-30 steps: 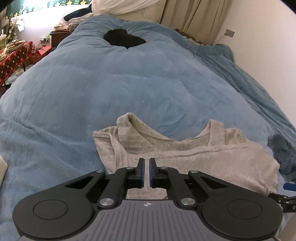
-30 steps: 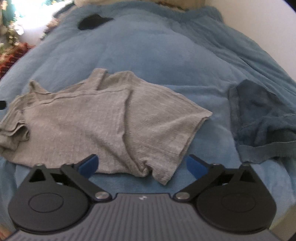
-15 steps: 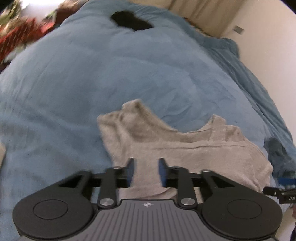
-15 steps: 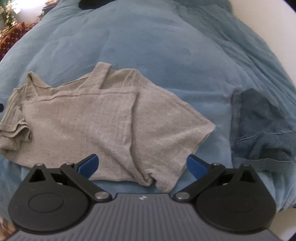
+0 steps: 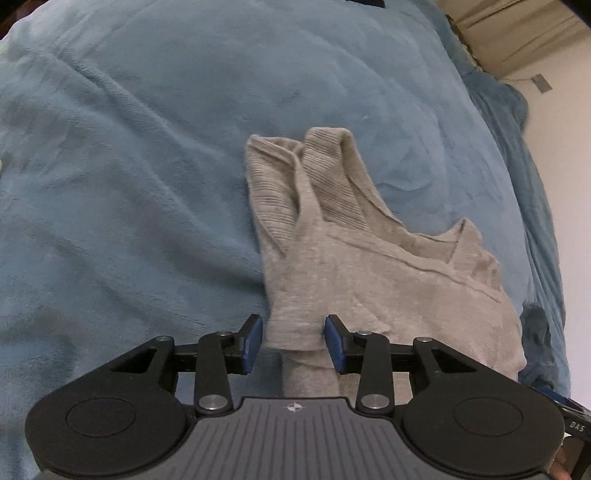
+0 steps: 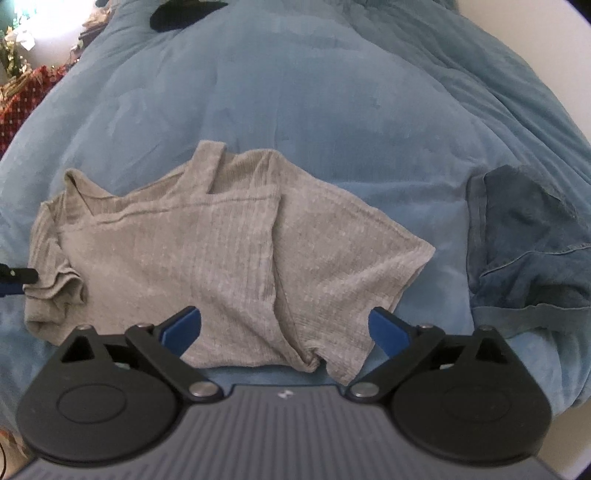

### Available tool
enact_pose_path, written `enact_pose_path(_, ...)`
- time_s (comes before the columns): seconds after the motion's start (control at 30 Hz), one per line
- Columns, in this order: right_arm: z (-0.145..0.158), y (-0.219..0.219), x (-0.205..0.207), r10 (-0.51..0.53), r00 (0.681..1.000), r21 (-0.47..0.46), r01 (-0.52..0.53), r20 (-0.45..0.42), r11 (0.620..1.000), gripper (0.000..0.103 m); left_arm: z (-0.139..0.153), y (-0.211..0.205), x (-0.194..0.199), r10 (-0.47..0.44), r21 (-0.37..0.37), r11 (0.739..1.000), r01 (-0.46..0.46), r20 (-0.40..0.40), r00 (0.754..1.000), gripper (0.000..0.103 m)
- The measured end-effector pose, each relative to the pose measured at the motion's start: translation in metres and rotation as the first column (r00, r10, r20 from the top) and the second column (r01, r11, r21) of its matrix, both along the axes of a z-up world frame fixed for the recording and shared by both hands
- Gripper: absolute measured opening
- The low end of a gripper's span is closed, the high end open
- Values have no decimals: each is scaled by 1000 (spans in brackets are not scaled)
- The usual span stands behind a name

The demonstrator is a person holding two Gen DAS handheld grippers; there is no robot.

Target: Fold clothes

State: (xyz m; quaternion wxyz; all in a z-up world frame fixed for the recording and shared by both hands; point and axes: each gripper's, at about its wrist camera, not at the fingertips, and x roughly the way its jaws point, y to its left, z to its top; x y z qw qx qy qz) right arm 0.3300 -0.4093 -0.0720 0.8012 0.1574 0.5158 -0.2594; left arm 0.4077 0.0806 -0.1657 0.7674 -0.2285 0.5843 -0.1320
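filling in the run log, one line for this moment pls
left gripper: opening, bunched edge of grey ribbed knit top between pads | right gripper: open, empty | blue fleece blanket: underneath

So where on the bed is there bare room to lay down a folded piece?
Bare blue duvet beyond the grey top, up to the black item. A narrow strip separates it from the dark blue garment. Crowded near the grippers.

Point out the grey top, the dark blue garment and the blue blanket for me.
grey top (image 6: 207, 258), right wrist view, middle of its flat front.
dark blue garment (image 6: 524, 236), right wrist view, centre of the crumpled cloth.
blue blanket (image 5: 147, 166), left wrist view, bare stretch left of the top.
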Motion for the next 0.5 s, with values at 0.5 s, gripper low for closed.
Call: enact_pose_path(0.5, 4, 3, -2, 4, 1000, -33, -3, 19, 999, 100, 30, 14, -17, 148, -90, 986, -137, 124, 981, 5)
